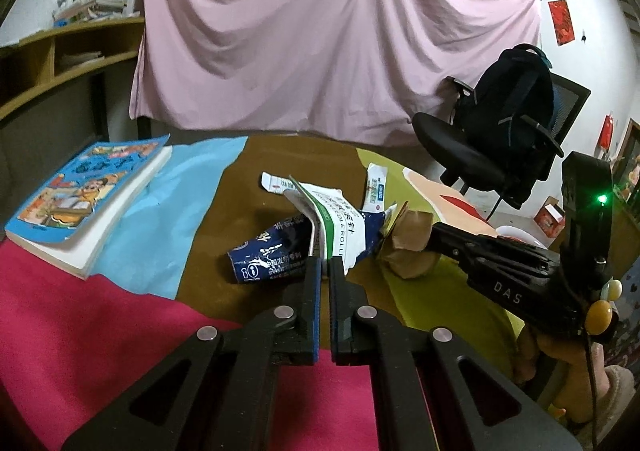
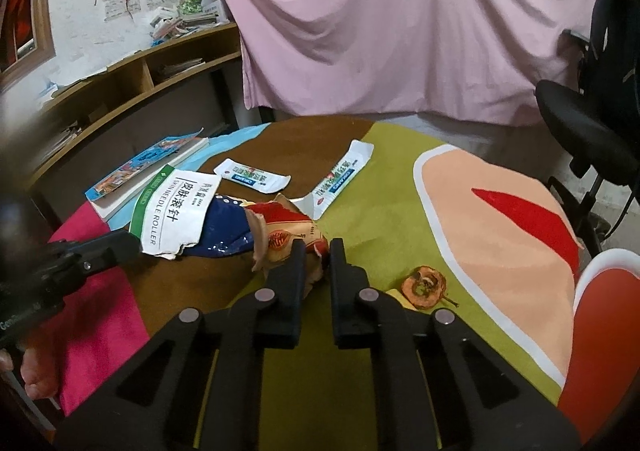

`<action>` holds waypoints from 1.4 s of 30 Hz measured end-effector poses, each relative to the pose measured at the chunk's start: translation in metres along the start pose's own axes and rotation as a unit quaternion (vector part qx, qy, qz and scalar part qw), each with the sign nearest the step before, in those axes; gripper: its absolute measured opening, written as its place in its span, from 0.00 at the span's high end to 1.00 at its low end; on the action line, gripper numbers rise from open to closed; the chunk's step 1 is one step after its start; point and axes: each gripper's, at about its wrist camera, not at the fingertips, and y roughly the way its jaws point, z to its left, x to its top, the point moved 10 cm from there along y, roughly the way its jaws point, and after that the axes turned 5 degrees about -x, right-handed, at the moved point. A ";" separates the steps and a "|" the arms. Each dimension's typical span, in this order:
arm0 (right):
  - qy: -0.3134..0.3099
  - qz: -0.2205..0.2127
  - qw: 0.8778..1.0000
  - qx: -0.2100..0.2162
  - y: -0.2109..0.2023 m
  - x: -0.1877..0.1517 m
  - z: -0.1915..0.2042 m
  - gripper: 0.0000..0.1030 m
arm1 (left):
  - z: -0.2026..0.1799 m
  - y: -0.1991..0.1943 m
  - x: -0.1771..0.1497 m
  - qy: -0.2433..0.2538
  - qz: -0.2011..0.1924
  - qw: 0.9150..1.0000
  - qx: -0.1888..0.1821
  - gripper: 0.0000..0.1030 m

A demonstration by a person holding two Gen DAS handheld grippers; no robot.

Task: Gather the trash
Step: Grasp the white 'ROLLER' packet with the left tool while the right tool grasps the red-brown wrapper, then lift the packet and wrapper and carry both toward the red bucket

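Observation:
On the round table's colourful cloth (image 1: pixel 132 315) lies a pile of trash. My left gripper (image 1: pixel 325 265) is shut on the lower edge of a torn white packaging card (image 1: pixel 340 227), which leans over a crumpled blue wrapper (image 1: pixel 264 255). In the right wrist view the left gripper (image 2: pixel 138 245) meets the white card (image 2: pixel 172 211) at its corner. My right gripper (image 2: pixel 318 247) is shut on a crumpled brown paper wrapper (image 2: pixel 280 239). The same grip shows in the left wrist view, with the right gripper (image 1: pixel 434 229) on the brown wrapper (image 1: pixel 412 247).
Two flattened white box pieces (image 2: pixel 252 179) (image 2: pixel 344 171) lie behind the pile. A dried fruit slice (image 2: pixel 424 287) sits to the right. A book (image 1: pixel 88 195) lies at the table's left. An office chair with a backpack (image 1: pixel 500 123) stands at the right, and a red-and-white container (image 2: pixel 600 331) is near.

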 end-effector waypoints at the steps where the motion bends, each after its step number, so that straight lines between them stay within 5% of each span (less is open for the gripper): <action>1: -0.001 -0.005 1.000 -0.002 -0.002 0.001 0.000 0.63 | 0.000 -0.002 0.000 0.005 -0.004 1.000 0.003 0.99; 16: 0.020 -0.110 0.993 -0.025 -0.049 0.017 -0.012 0.65 | -0.036 -0.018 0.006 0.089 -0.049 0.994 0.029 0.99; 30: 0.052 -0.220 0.971 -0.071 -0.126 0.022 -0.045 0.65 | -0.109 -0.041 0.031 0.134 -0.104 0.985 -0.010 0.99; 42: 0.127 -0.251 0.952 -0.121 -0.188 0.006 -0.125 0.65 | -0.204 -0.014 0.028 0.171 -0.087 0.979 -0.069 0.99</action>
